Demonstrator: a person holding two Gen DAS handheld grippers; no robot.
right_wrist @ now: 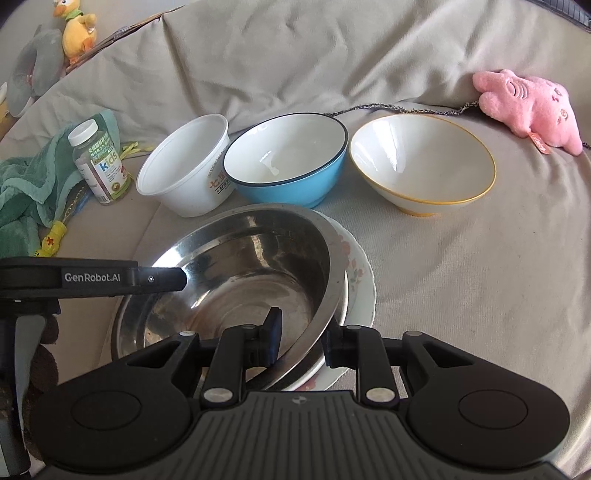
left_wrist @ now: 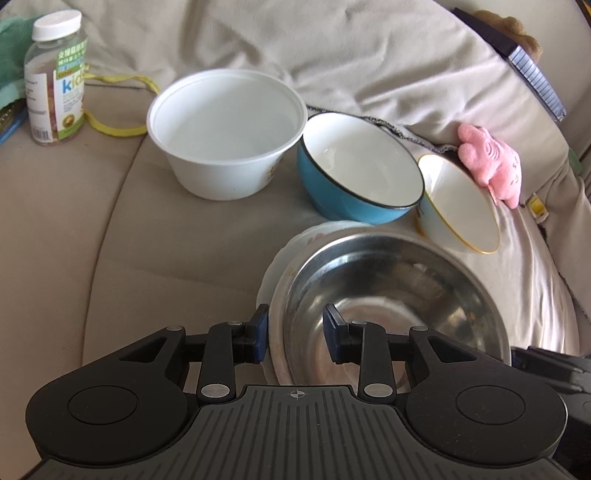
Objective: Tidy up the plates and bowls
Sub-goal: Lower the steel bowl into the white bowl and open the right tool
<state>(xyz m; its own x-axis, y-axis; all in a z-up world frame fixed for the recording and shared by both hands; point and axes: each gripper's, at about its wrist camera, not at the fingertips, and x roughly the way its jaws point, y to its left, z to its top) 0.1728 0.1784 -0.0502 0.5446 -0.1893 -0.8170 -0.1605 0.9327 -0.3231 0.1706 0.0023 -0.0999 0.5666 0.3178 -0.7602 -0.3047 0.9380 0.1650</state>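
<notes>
A steel bowl (left_wrist: 388,288) (right_wrist: 229,280) rests in a floral white plate (left_wrist: 273,273) (right_wrist: 356,273) on a beige sofa seat. My left gripper (left_wrist: 295,332) straddles the near rims of both; one pad is beside the plate's edge, the other inside the bowl, with a gap showing. My right gripper (right_wrist: 301,339) is shut on the bowl's opposite rim, which is tipped up off the plate. Behind stand a white plastic bowl (left_wrist: 225,133) (right_wrist: 177,173), a blue bowl (left_wrist: 354,166) (right_wrist: 284,162) and a yellow-rimmed bowl (left_wrist: 458,206) (right_wrist: 421,162).
A vitamin bottle (left_wrist: 55,81) (right_wrist: 101,162) stands at the left by a green towel (right_wrist: 29,192). A pink plush (left_wrist: 491,162) (right_wrist: 528,107) lies behind the yellow-rimmed bowl. The sofa back rises behind the bowls, with a duck toy (right_wrist: 75,29) on top.
</notes>
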